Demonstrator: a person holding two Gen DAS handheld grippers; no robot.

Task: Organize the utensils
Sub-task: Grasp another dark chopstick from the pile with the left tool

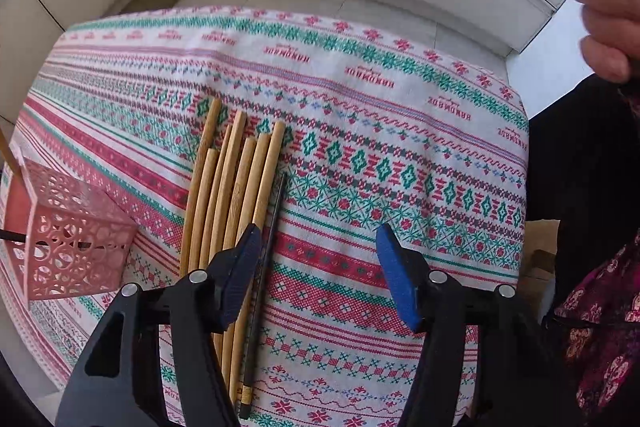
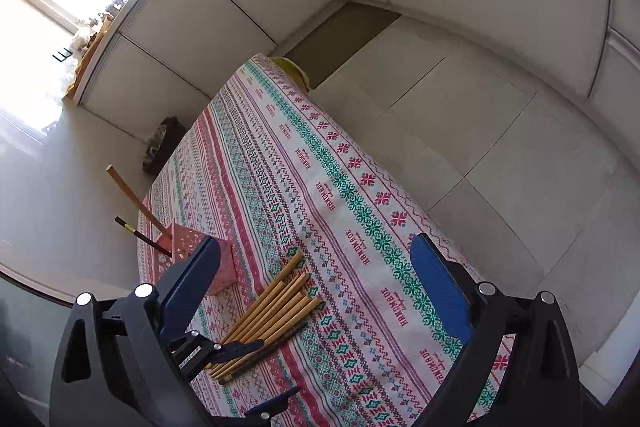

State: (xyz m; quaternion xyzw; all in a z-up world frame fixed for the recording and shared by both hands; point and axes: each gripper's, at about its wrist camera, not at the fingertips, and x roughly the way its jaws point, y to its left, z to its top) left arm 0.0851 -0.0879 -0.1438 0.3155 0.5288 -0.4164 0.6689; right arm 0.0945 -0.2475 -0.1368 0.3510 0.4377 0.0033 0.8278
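hovering wide open and empty, left gripper (image 1: 316, 259) straddles chopsticks (image 1: 236, 195) beside pink holder (image 1: 76, 247); right gripper (image 2: 320, 287) likewise.

- The chopsticks (image 1: 232, 195) lie side by side in a bunch on the tablecloth (image 1: 380, 147), which covers the counter.
- One thin chopstick (image 1: 264, 275) lies at the right edge of the bunch, touching it.
- The holder (image 1: 68, 239) stands on the cloth, left of the bunch and near it.
- Two sticks (image 2: 136, 203) stand tilted in the holder.
- The left gripper (image 1: 316, 259) hangs over the near end of the bunch, with one finger above the sticks and the other over bare cloth to the right.
- The right gripper (image 2: 316, 291) is up high, above the cloth.
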